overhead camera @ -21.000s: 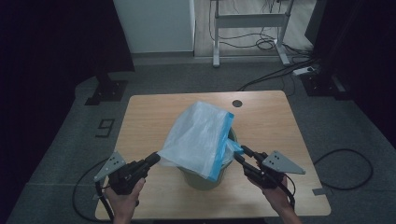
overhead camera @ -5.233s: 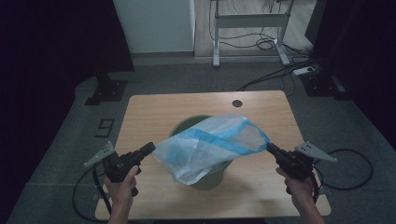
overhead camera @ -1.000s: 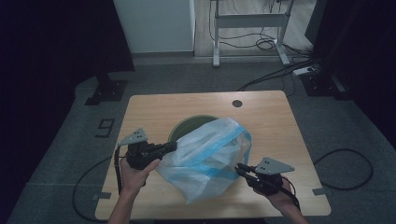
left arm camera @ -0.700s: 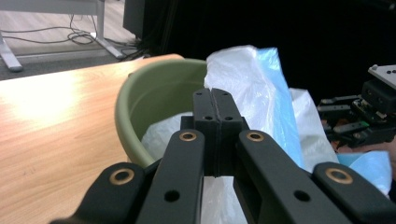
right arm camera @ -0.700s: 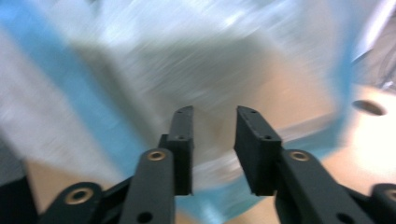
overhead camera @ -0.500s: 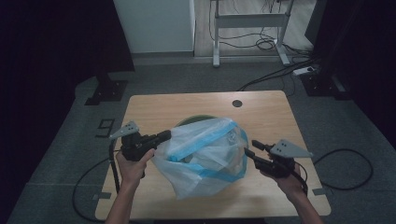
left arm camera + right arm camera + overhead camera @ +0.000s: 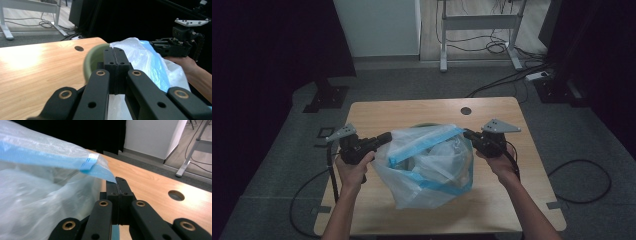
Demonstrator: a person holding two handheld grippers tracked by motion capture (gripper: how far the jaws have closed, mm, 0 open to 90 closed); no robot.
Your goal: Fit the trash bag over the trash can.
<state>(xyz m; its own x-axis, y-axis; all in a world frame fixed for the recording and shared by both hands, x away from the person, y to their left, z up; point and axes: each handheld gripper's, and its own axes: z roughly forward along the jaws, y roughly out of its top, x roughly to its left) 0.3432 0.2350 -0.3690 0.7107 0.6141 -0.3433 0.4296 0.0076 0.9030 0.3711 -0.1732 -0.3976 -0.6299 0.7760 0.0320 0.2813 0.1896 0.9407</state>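
Observation:
A clear plastic bag (image 7: 427,170) with a blue rim band (image 7: 50,157) hangs stretched between my two grippers above a green bin (image 7: 91,60) on the wooden table (image 7: 412,107). My left gripper (image 7: 387,137) is shut on the bag's left edge; in the left gripper view its jaws (image 7: 113,50) are pressed together, with white plastic below them. My right gripper (image 7: 467,133) has just been closing, and it now pinches the blue rim at the bag's right corner (image 7: 117,180). The bag (image 7: 145,60) hides most of the bin.
A round cable hole (image 7: 466,110) lies near the table's far edge. Cables trail from both grippers off the table's sides. Beyond the table stand a white cabinet (image 7: 377,25) and a desk frame (image 7: 477,30) on the floor.
The right gripper has risen and moved away from me along the bag's right side. The left gripper has shifted slightly. The bag mouth now stands wider over the bin.

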